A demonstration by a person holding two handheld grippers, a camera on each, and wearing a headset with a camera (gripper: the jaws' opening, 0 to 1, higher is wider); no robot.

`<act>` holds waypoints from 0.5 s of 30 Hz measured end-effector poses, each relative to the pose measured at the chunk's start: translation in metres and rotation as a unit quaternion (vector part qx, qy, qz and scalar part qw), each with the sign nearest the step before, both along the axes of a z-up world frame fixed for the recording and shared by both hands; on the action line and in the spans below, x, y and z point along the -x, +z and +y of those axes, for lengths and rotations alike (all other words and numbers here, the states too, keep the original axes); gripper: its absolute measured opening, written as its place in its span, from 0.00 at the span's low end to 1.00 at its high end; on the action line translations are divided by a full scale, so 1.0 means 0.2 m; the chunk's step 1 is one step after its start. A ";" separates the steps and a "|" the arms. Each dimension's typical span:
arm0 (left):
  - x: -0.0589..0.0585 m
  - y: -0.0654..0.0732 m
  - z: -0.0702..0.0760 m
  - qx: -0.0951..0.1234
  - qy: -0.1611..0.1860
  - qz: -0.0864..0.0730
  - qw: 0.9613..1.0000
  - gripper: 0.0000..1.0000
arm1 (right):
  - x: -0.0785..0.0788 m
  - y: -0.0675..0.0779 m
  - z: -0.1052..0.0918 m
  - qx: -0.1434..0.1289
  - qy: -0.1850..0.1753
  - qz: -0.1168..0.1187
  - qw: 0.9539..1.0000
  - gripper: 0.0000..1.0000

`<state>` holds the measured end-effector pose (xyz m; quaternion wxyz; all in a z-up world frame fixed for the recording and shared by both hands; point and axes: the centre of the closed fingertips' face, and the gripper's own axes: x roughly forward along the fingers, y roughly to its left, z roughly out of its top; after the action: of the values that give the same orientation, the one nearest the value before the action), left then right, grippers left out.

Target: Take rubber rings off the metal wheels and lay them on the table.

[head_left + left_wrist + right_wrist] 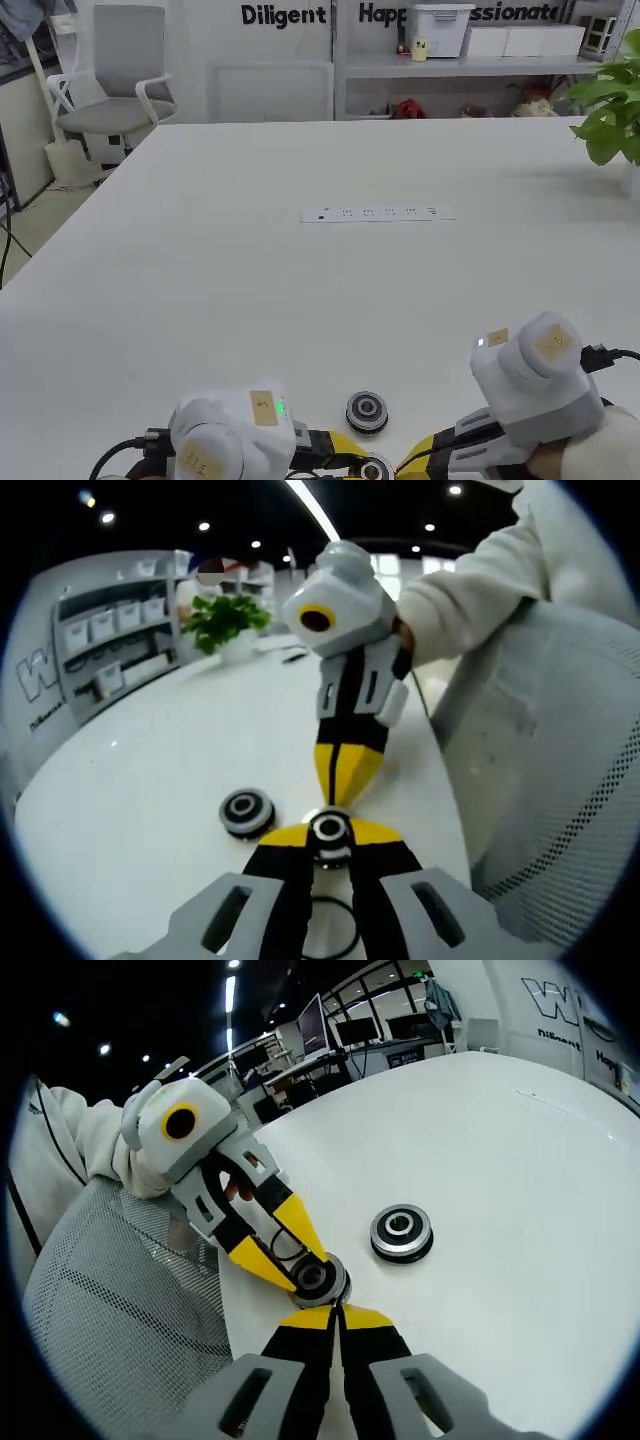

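A small metal wheel (330, 829) is held just above the white table (300, 300), with my left gripper (330, 836) shut on it. The same wheel (318, 1278) sits right at my right gripper (338, 1312), whose jaws are pressed together with their tips against its rim. I cannot tell whether a ring is pinched there. In the head view this wheel (376, 469) is at the bottom edge between both grippers. A second wheel (366, 411) with its dark rim lies flat on the table close by. A thin black rubber ring (355, 925) lies on the table under my left jaws.
A white power strip (375, 213) lies mid-table. A green plant (612, 110) stands at the far right edge, and an office chair (115, 90) is beyond the far left corner. The person's sleeve (480, 590) and a mesh chair back (540, 810) are close behind the grippers.
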<state>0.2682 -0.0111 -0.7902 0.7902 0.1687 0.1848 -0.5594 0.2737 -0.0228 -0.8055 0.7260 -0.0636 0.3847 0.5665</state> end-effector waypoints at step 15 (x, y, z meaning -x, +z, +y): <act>0.00 0.00 0.00 -0.001 -0.001 -0.001 1.000 0.14 | -0.01 0.03 0.00 -0.041 -0.051 0.071 0.995 0.00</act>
<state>0.2683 -0.0110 -0.7904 0.7900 0.1704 0.1841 -0.5595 0.2765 -0.0231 -0.7994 0.7266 0.0260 0.4145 0.5473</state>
